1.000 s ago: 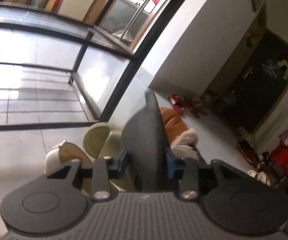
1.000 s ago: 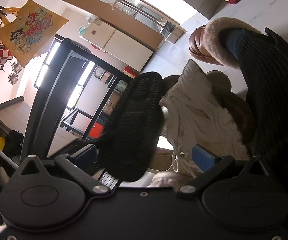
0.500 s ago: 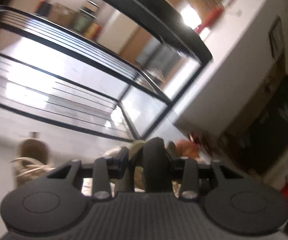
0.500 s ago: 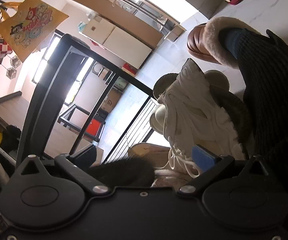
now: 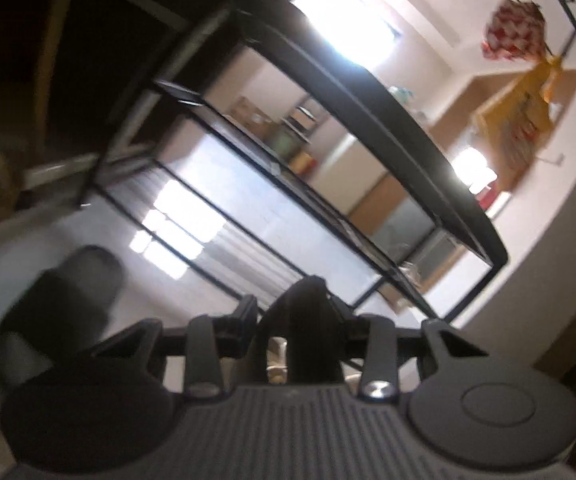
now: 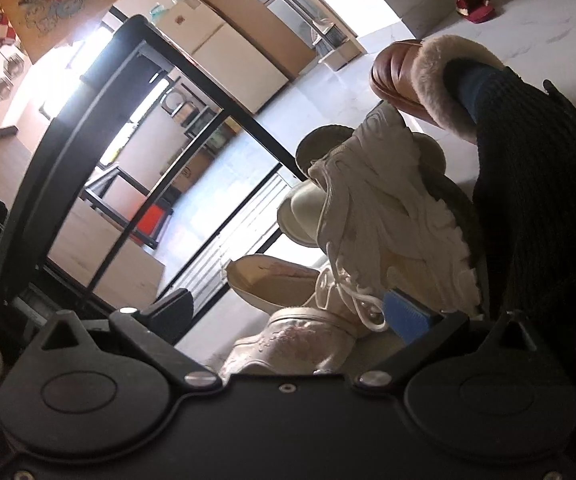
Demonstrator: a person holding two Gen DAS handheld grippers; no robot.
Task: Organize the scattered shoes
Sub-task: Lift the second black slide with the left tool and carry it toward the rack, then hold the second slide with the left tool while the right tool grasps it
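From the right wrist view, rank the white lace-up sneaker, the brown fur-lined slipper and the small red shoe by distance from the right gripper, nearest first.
1. White lace-up sneaker: directly ahead of the right gripper, by its blue-padded finger.
2. Brown fur-lined slipper: beyond the sneaker, upper right.
3. Small red shoe: far across the floor, top right.

We see a dark shoe (image 5: 308, 320) pinched edge-on, and a second dark shoe (image 5: 75, 280), blurred, on the pale floor to its left. In the right wrist view a cream laced sneaker (image 6: 388, 216) leans on a fur-lined brown slipper (image 6: 408, 76); another pale sneaker (image 6: 304, 340) lies below, beside upturned soles (image 6: 300, 220).
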